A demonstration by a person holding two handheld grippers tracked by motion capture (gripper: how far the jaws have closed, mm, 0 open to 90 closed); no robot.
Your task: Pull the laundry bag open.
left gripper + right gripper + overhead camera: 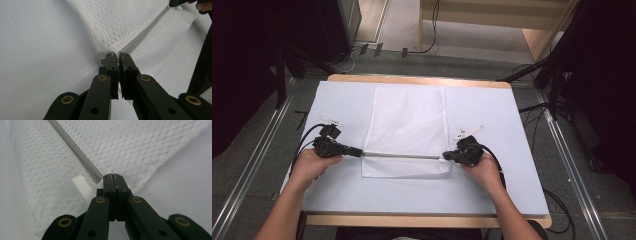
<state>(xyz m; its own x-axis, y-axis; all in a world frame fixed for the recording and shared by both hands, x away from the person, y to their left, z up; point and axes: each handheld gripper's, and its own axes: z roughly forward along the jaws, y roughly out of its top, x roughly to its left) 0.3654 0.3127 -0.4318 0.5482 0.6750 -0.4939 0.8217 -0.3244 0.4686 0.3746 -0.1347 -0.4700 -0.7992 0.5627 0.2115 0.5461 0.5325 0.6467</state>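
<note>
A white mesh bag (407,117) lies flat in the middle of the table, with a grey zipper (402,155) running across it near its front end. My left gripper (359,152) is shut on the zipper's left end, its jaws almost together around a small brass piece (117,59). At the zipper's right end my right gripper (445,156) is shut on the bag's edge. In the right gripper view the jaws (114,175) pinch the mesh beside a white ribbed tab (83,187). The zipper (145,35) is pulled straight between both grippers.
The pale table cover (492,110) lies over a wooden table whose front edge (427,220) is close to the person. Forearms come in from the bottom. Black stands and cables sit on the floor to both sides.
</note>
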